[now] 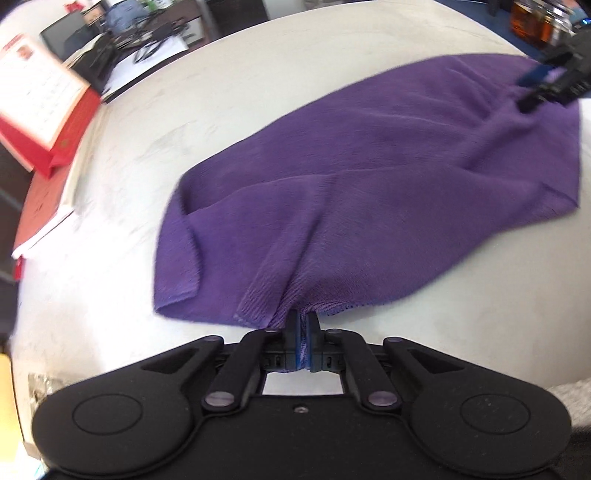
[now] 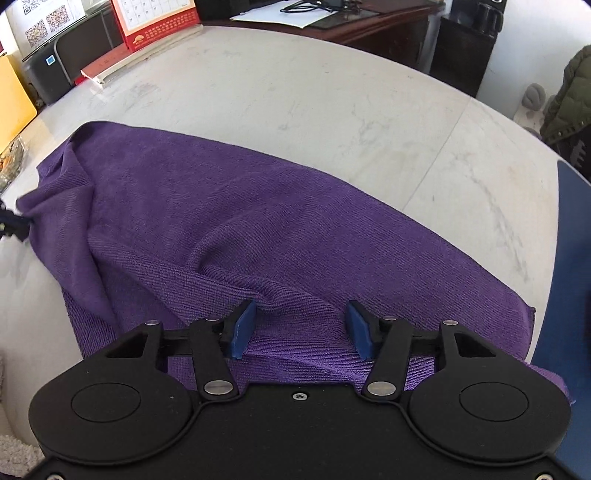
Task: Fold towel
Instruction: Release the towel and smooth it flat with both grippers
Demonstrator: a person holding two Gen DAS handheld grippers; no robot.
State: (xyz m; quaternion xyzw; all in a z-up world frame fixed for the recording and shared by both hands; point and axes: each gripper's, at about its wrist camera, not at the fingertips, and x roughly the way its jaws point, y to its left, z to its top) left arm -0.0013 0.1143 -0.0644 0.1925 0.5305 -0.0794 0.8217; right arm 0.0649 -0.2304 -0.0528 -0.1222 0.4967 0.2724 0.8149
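A purple towel (image 1: 369, 166) lies rumpled on the pale marble table (image 1: 258, 74). My left gripper (image 1: 303, 325) is shut on the towel's near edge, with a pinch of cloth bunched between the blue pads. In the right wrist view the towel (image 2: 240, 229) spreads away to the left, where the left gripper (image 2: 11, 221) holds its far corner. My right gripper (image 2: 301, 325) stands open over the other end, its blue pads (image 2: 242, 328) apart with a ridge of cloth lying between them, not squeezed. The right gripper (image 1: 543, 86) also shows at the towel's far end in the left wrist view.
A red desk calendar (image 1: 33, 110) and a red book (image 1: 40, 206) sit at the table's left edge. Amber jars (image 1: 532, 22) stand beyond the far end. A blue surface (image 2: 576, 258) borders the table on the right, and bare tabletop (image 2: 332, 110) lies behind the towel.
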